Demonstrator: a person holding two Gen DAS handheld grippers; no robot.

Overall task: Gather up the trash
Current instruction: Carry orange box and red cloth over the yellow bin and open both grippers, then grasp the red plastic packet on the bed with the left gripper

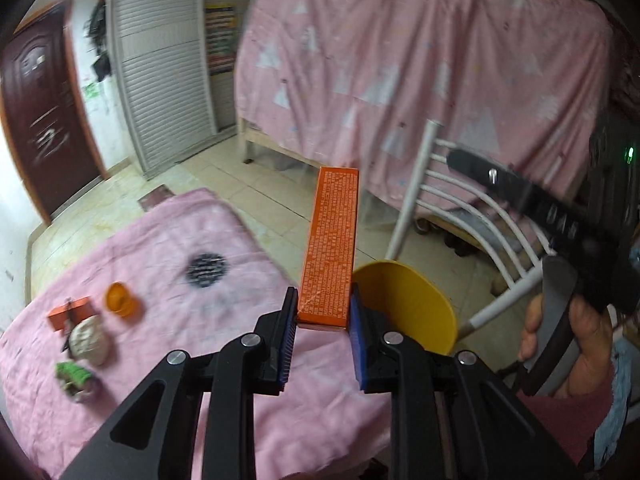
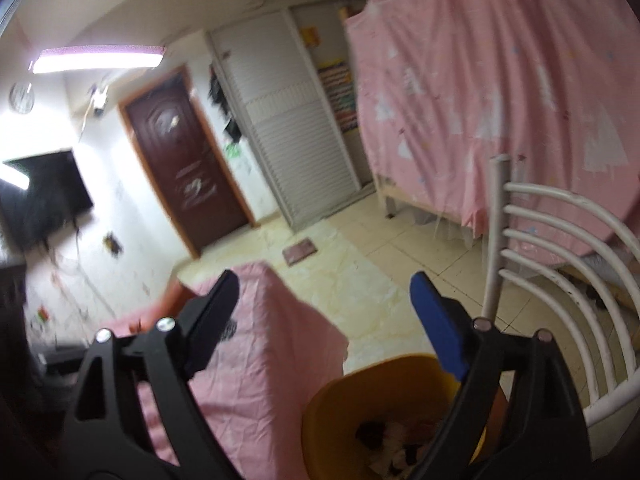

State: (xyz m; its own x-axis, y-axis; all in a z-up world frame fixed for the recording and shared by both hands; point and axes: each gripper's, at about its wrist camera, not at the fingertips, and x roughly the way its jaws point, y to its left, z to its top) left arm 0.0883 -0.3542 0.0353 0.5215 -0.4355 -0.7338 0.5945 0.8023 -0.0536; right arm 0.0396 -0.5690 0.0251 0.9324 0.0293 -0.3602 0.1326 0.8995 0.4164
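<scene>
Left wrist view: white chair just beyond yellow bin.

The left gripper clamps the near end of a long orange box, which points toward twelve o'clock. At two o'clock of the grip sits a yellow bin, partly behind the right jaw. At nine o'clock, on the pink cloth, lie a small orange box, an orange cup, a crumpled white wad and a green wrapper. At three o'clock a hand grips the right gripper's handle.
</scene>
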